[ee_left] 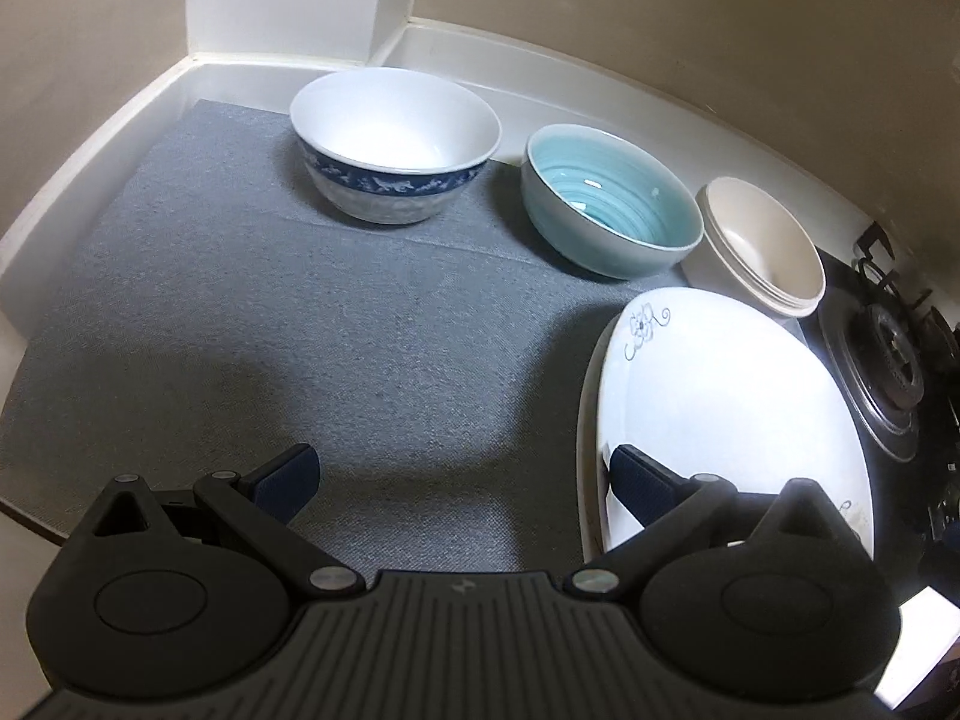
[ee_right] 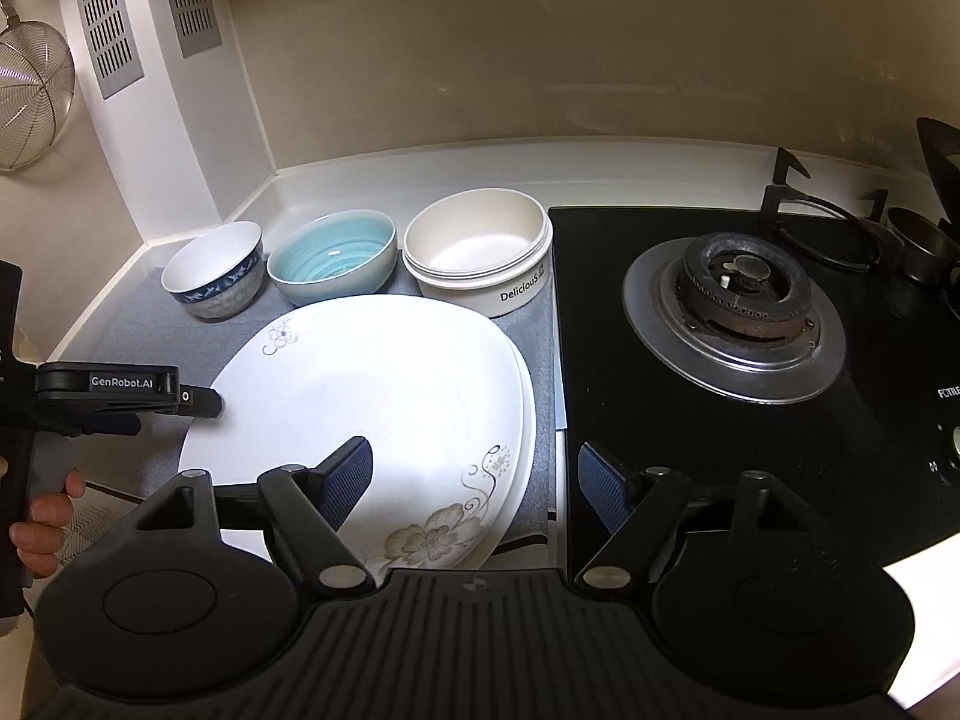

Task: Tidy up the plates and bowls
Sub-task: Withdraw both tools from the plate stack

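Both grippers, left (ee_left: 462, 480) and right (ee_right: 474, 480), gape wide, holding nothing. Risk: stacked plates (ee_right: 372, 408) overhang counter edge; a stray nudge could tip them off.

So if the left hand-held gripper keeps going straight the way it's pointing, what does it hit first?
Probably the bare grey mat. The left hand-held gripper is open and empty, angled down at open mat. The blue-patterned bowl sits well beyond, and the stacked white plates lie off to its right, under one finger. Depth is hard to judge.
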Demonstrator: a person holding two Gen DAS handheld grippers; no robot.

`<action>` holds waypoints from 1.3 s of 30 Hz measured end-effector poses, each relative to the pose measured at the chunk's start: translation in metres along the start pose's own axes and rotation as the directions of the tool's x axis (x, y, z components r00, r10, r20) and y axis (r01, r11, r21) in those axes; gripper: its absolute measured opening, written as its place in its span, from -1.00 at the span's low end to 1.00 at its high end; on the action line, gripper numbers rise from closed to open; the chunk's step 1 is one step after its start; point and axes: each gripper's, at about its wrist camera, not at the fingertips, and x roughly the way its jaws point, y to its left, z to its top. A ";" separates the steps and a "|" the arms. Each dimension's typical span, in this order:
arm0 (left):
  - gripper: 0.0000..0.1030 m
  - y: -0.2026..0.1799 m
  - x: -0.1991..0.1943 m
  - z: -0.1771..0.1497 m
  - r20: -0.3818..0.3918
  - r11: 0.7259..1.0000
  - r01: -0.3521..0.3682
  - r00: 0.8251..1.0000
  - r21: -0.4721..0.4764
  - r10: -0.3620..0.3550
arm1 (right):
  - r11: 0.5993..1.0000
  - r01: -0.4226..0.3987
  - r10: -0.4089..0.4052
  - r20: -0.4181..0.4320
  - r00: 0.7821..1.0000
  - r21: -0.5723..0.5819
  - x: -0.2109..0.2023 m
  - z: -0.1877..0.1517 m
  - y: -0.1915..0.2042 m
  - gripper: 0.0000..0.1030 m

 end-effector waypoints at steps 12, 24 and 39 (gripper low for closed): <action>1.00 -0.009 0.010 0.002 -0.100 0.974 0.225 0.969 0.003 -0.224 | 0.958 -0.233 0.238 -0.007 0.971 0.166 0.038 0.008 -0.043 0.52; 1.00 -0.030 0.029 0.010 -0.135 0.966 0.258 0.958 0.025 -0.253 | 0.923 -0.327 0.336 -0.012 0.942 0.201 0.069 0.005 -0.057 0.53; 0.88 -0.045 0.037 0.017 -0.150 0.947 0.320 0.939 0.043 -0.310 | 0.853 -0.396 0.443 -0.071 0.894 0.341 0.105 -0.004 -0.068 0.40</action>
